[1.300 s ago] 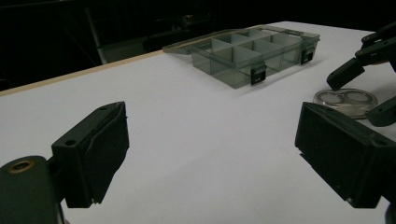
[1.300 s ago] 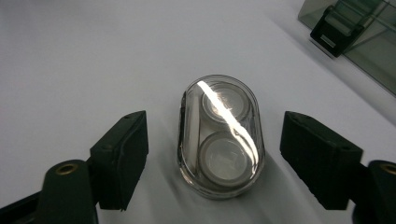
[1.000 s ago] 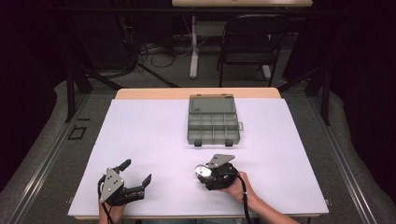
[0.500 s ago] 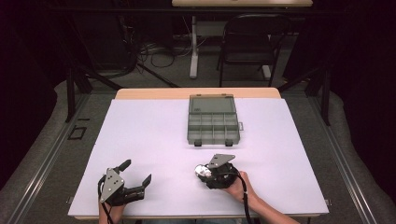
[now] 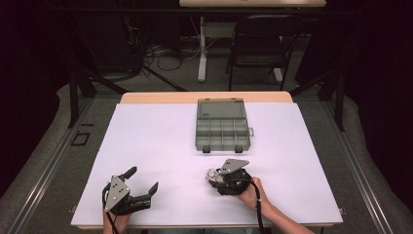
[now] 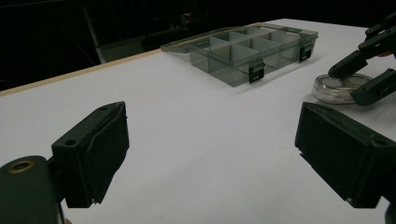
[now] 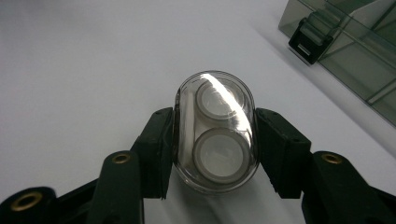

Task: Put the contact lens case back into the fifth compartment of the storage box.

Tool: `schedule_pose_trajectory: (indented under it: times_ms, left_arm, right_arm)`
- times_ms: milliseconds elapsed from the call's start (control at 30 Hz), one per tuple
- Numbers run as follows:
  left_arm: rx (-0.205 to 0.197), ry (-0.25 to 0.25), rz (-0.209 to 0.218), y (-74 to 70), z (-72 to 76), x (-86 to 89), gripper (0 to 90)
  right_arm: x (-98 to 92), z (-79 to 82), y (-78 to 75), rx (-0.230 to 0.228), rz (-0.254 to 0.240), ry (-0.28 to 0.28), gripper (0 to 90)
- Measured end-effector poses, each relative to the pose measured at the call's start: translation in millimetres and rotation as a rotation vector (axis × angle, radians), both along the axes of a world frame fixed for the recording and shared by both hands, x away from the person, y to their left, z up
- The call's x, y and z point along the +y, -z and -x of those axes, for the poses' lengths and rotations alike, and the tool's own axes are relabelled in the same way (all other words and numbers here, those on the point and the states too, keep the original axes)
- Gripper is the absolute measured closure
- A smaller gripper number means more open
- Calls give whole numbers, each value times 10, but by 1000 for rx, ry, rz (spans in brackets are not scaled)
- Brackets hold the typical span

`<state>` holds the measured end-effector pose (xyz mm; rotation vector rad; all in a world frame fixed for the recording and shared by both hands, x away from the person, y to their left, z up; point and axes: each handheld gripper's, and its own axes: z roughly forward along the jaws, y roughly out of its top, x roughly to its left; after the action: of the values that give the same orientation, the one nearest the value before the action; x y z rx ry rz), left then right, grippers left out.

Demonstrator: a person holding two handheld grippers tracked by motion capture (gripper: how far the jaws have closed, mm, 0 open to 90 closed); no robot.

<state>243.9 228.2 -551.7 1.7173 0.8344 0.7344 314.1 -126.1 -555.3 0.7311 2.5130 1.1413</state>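
Black pads of the right hand-held gripper (image 7: 212,154) are pinching a clear oval container (image 7: 215,137) from both long sides, so the container is sitting squarely between the jaws with its far end poking out past the tips. Two round white discs (image 7: 221,155) are showing inside it, one nearer the gripper and one farther. From above, the container (image 5: 213,174) is lying on the white surface (image 5: 160,146) at the near right, at the left end of that gripper, which a hand (image 5: 251,192) is gripping. The left hand-held gripper (image 5: 144,182) is resting well apart at the near left, its jaws spread wide with nothing between them. One grey compartment box (image 5: 222,126) is lying open farther back near the middle of the surface; two black latches (image 6: 257,72) are showing on its front wall.
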Motion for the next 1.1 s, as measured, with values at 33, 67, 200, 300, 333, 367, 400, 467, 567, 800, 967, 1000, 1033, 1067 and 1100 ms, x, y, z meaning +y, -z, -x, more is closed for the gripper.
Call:
schedule_pose_trajectory:
  times_ms: [33,67,200,300,333,367,400,467,567,800,967,1000,1033,1067,1100]
  left_arm:
    - [0,0,0,0,0,0,100]
    - [0,-1,0,0,-1,0,100]
    - [-2,-3,2,0,-1,3,100]
    - [-2,-2,2,0,0,3,100]
    - [-2,-3,1,0,-1,3,100]
    - [-1,-2,3,-1,1,3,100]
    - [-1,-2,3,-1,1,3,100]
    - [-2,-2,1,-2,2,2,100]
    - [-2,-2,0,-3,4,2,100]
    - [-4,1,0,-5,4,-2,100]
    - [-9,-1,-1,-10,8,-1,100]
    - [-9,-2,-2,-11,6,-3,100]
    - [-9,-2,-2,-11,6,-3,100]
    - [-9,-2,1,-12,6,-6,100]
    - [-9,-3,0,-12,6,-8,100]
  right_arm:
    - [-6,-1,-7,-1,-1,2,491]
    - [-12,-1,-15,1,-1,5,491]
    - [-32,-5,-38,-9,-7,8,491]
    - [-50,-10,-57,-11,-6,11,491]
    - [-55,-12,-61,-15,-7,12,491]
    - [-66,-16,-71,-16,-7,15,492]
    - [-66,-16,-71,-16,-7,15,492]
    - [-75,-19,-78,-18,-8,18,491]
    - [-85,-21,-88,-21,-8,21,491]
    - [-103,-43,-113,-29,-8,26,491]
    - [-127,-54,-140,-34,-10,33,491]
    - [-138,-53,-152,-41,-13,26,492]
    - [-138,-53,-152,-41,-13,26,492]
    - [-144,-54,-158,-45,-15,26,492]
    - [-150,-57,-164,-47,-19,26,492]
